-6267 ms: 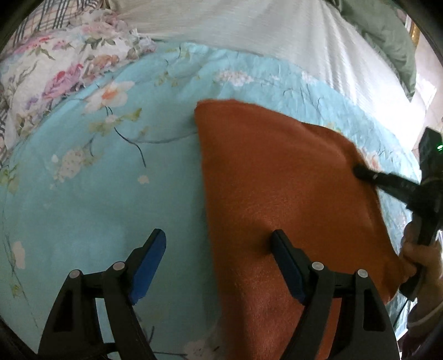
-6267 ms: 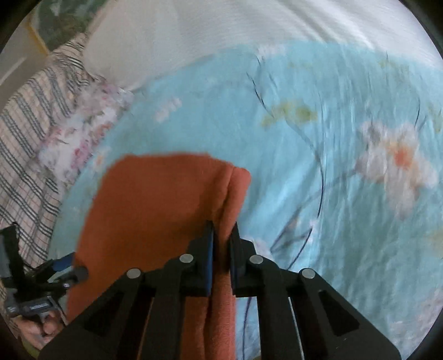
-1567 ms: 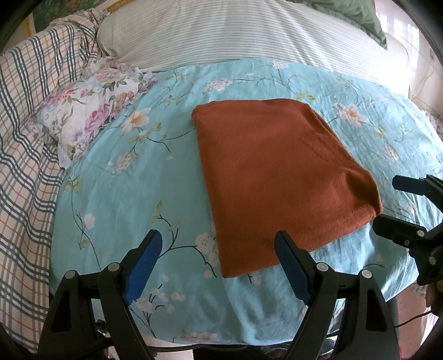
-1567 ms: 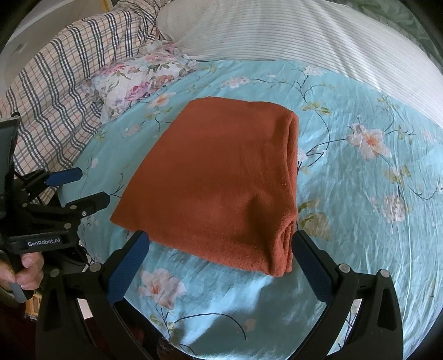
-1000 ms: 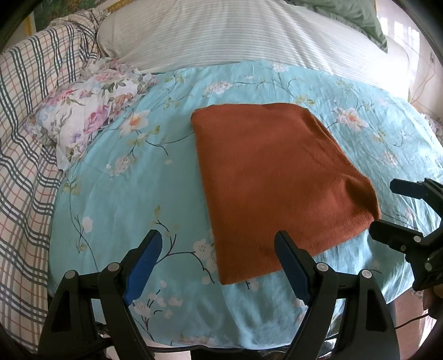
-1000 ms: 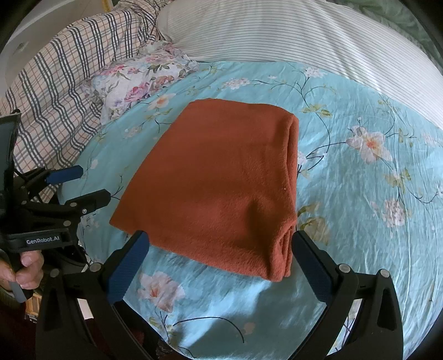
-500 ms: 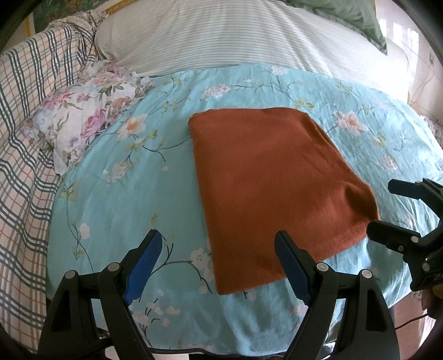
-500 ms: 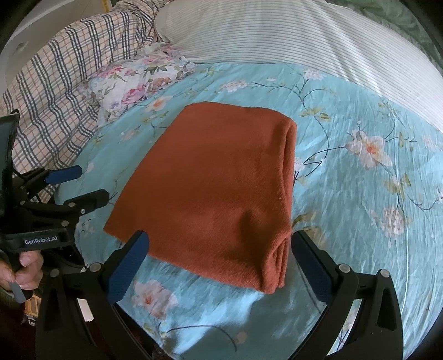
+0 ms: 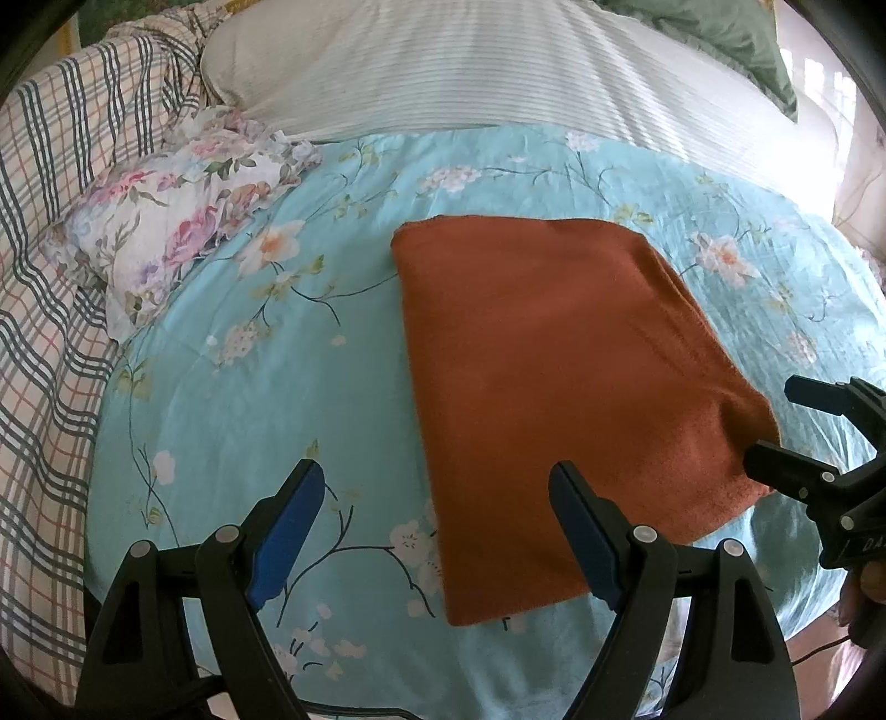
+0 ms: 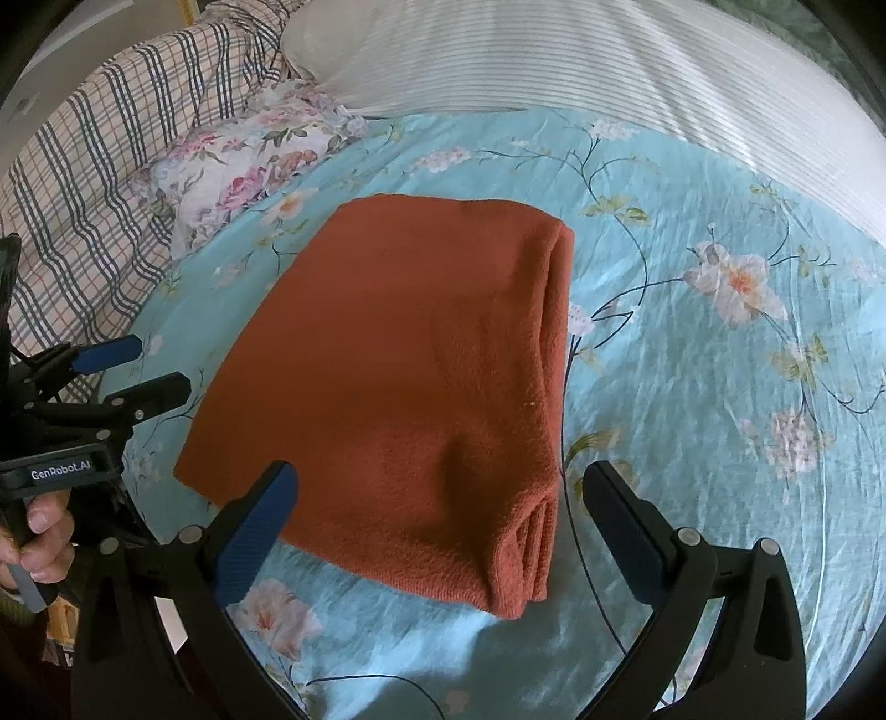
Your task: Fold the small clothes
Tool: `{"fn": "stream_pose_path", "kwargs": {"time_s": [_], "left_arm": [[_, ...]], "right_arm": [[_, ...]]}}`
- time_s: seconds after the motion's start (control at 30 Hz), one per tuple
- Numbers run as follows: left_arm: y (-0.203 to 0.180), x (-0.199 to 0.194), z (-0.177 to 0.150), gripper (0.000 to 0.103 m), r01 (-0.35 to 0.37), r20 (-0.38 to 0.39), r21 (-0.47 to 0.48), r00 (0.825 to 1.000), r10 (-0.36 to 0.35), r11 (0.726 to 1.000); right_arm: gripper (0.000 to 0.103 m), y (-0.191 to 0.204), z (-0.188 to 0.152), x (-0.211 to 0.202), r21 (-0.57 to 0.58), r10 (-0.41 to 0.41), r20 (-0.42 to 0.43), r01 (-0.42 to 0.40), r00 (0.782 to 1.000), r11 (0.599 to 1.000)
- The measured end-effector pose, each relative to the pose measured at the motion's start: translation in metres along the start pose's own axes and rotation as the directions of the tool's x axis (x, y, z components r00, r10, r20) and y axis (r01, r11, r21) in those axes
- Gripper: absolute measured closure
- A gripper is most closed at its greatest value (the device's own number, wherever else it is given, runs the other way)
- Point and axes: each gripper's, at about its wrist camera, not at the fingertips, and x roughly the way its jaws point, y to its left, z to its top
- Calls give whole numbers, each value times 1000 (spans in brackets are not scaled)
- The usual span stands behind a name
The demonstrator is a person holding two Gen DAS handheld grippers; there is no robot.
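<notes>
A rust-orange cloth [image 9: 559,387] [image 10: 410,376] lies folded into a flat rectangle on the light blue floral bedspread [image 9: 249,387] [image 10: 720,387]. Its layered fold edges show at the near right corner in the right wrist view. My left gripper [image 9: 437,515] stands open over the cloth's near left edge, nothing between its fingers. My right gripper [image 10: 443,509] is open too, held above the cloth's near end without touching it. Each gripper appears at the edge of the other's view: the right gripper [image 9: 775,426], and the left gripper [image 10: 133,365] with a hand on its handle.
A floral pillow [image 9: 171,238] [image 10: 249,155] lies at the back left, beside a plaid blanket [image 9: 44,277] [image 10: 88,183]. A white striped sheet [image 9: 498,72] [image 10: 609,55] covers the far side of the bed. A green pillow [image 9: 720,39] sits at the back right.
Both grippers have stayed open. The right gripper has crept a little nearer the cloth, which now sits slightly lower and larger in both views. The cloth itself has not moved.
</notes>
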Motion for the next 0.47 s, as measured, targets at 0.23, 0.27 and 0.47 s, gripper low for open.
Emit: {"fn": "stream_pose_path", "kwargs": {"time_s": [0.23,0.27,0.47], "left_arm": [[-5,0,0,19,0,-5,8,1000,0,1000],[-6,0,1,19,0,-5,10,1000,0,1000],[-9,0,2,19,3,-1,19,1000,-3,1000]], "right_arm": [[1,-2,0,-1,12,0,4,0,1000,1000],[1,-3,0,-1,12,-1,4,1,1000,1000],[1,-7,2,2,16,0,2,0,1000,1000]]}}
